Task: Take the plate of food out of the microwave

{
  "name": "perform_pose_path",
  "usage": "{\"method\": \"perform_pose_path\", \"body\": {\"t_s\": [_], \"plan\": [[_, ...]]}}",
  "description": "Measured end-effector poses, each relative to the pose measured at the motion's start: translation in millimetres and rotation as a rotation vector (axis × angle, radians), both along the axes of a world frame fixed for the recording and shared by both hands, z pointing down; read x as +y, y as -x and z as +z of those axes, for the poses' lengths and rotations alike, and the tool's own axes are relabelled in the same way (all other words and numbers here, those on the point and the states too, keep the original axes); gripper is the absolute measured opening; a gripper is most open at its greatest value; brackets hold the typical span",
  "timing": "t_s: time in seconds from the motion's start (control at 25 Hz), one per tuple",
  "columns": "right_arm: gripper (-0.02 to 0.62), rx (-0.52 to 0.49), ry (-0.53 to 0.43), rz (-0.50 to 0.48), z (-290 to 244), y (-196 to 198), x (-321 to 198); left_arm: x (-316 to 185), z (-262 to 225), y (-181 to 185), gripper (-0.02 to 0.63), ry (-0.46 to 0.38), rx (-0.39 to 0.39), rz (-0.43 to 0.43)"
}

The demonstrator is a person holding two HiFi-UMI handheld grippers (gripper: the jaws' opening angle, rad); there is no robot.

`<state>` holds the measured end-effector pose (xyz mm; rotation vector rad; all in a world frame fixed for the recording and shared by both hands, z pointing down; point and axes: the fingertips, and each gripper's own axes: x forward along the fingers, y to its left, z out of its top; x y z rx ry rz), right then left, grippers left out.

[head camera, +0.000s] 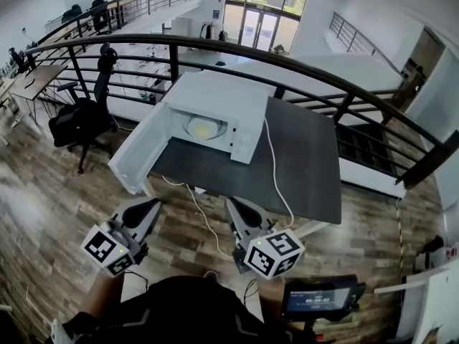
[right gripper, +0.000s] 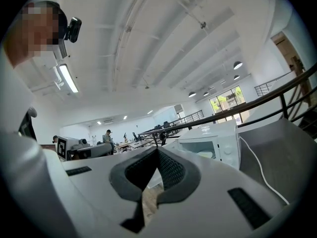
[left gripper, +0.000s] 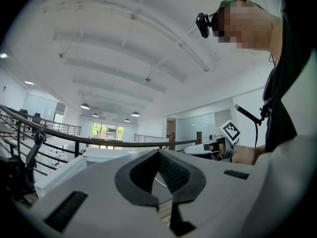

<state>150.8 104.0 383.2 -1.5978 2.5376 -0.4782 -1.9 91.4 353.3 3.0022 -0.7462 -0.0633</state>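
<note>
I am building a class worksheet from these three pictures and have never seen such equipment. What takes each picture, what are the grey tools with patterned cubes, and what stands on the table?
There is no robot here. A person holds two hand-held tools, the left gripper and the right gripper. The patterned cubes are part of the grippers. The head view comes from a camera on the person's head and looks down. Each gripper view comes from a camera on that gripper and looks along its jaws. Both pairs of jaws are together and hold nothing. On the dark table stands a white microwave with its door swung open. The plate of food is inside, and neither gripper touches it.
</note>
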Motion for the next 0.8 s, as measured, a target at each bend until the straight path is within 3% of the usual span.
{"method": "perform_pose_path", "body": {"t_s": [0.12,0.32,0.48,0.8], "plan": [[-0.002,0.015,0.006,-0.042,-1,-6,-5,-1,-7,-10,0.002,0.015,0.012,-0.023],[-0.002,-0.008,0.015,-0.077,11,-20,-31,-21,1,-25,0.002,0.007,-0.036,-0.048],[-0.002,0.002,0.024,-0.075,11,-25,-54,-49,-7,-25,0.002,0.007,-0.008,-0.075],[-0.002,0.058,0.02,-0.064,3,9,-116,-119,-18,-2,0.002,0.01,0.022,-0.036]]}}
